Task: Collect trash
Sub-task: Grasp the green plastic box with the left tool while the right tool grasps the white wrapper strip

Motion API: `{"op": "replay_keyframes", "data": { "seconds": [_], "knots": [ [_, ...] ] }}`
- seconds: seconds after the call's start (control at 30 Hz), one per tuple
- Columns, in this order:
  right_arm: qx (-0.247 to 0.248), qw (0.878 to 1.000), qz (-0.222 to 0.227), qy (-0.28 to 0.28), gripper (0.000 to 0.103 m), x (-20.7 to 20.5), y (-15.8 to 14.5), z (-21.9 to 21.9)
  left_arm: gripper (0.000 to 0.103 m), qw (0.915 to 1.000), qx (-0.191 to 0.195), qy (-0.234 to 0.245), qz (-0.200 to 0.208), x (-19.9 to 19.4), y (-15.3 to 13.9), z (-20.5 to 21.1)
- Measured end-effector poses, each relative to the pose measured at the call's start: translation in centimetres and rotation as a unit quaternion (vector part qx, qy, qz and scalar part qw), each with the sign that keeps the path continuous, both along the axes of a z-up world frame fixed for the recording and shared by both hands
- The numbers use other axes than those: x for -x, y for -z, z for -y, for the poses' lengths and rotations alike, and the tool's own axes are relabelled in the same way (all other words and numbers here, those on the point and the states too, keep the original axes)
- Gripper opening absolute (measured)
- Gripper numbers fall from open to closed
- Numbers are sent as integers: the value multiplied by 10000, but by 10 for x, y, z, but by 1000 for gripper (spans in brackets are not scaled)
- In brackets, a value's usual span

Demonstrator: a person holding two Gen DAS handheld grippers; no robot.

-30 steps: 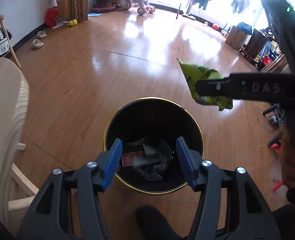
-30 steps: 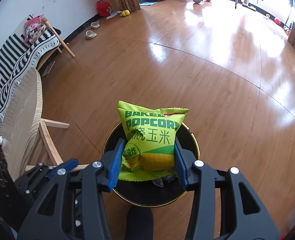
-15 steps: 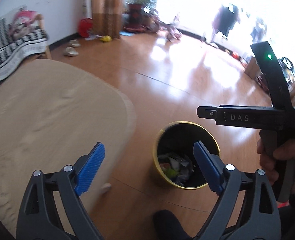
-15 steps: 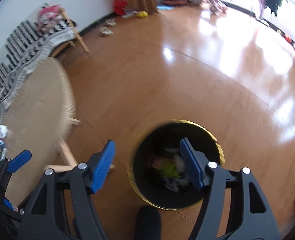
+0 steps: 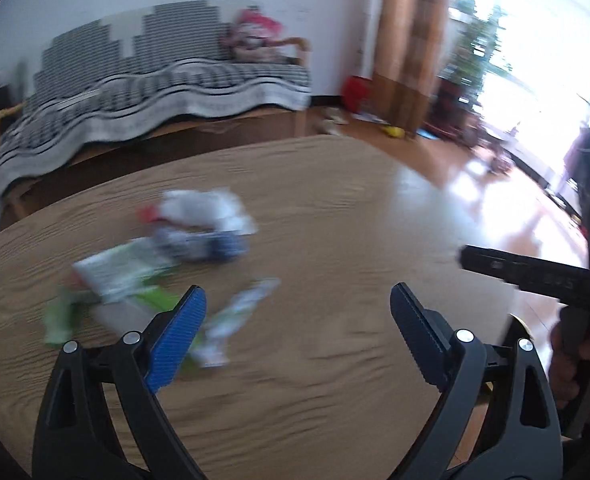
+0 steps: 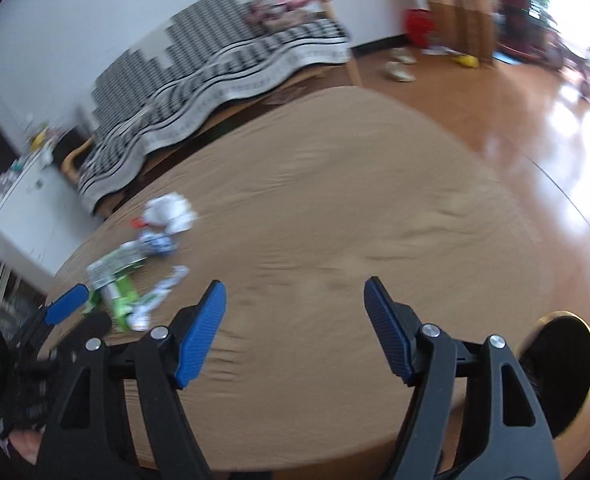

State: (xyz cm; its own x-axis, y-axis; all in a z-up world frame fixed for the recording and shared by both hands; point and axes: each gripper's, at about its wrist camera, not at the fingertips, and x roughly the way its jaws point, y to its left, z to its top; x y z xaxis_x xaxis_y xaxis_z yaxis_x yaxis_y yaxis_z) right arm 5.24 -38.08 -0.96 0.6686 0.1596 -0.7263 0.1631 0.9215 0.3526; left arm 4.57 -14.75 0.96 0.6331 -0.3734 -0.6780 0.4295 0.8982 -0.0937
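Note:
Several blurred pieces of trash lie on the round wooden table point(image 5: 335, 240): a white crumpled wrapper point(image 5: 207, 208), a blue-white packet point(image 5: 203, 244), a green-white packet point(image 5: 123, 268) and a pale strip wrapper point(image 5: 235, 312). They also show in the right wrist view: the white wrapper point(image 6: 171, 210) and the green packet point(image 6: 119, 300). My left gripper point(image 5: 297, 332) is open and empty above the table, right of the trash. My right gripper point(image 6: 295, 328) is open and empty over the table's middle. The black bin with a gold rim point(image 6: 559, 368) stands on the floor at the lower right.
A sofa with a striped black-and-white cover point(image 5: 155, 92) stands behind the table by the wall. A white cabinet point(image 6: 27, 216) is at the left. Wooden floor point(image 6: 535, 120) stretches right toward curtains and plants.
The popcorn bag left my right gripper and went into the bin. Both grippers opened wide and swung left from the bin to the table with the trash.

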Motion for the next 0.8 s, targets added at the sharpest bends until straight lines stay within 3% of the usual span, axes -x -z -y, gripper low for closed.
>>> {"op": "replay_keyframes", "data": {
  "seconds": [0.2,0.37,0.5,0.6,0.8],
  "knots": [
    [190,9982,-147,-551,69,-44,6,-87,90,9901,-457,-1327,-86,-43,16,-125],
    [236,9965,-378,-704,69,-72,24,-131,90,9841,-485,-1649,-440,-66,40,-178],
    [245,9954,-579,-730,69,-90,40,-152,90,9844,-511,-1595,-544,-83,52,-197],
    [249,9944,-726,-732,69,-102,50,-163,90,9845,-753,-1525,-432,-92,63,-193],
    [267,9943,-825,-614,69,-112,58,-169,90,9837,-748,-1522,-596,-117,81,-186]
  ]
}}
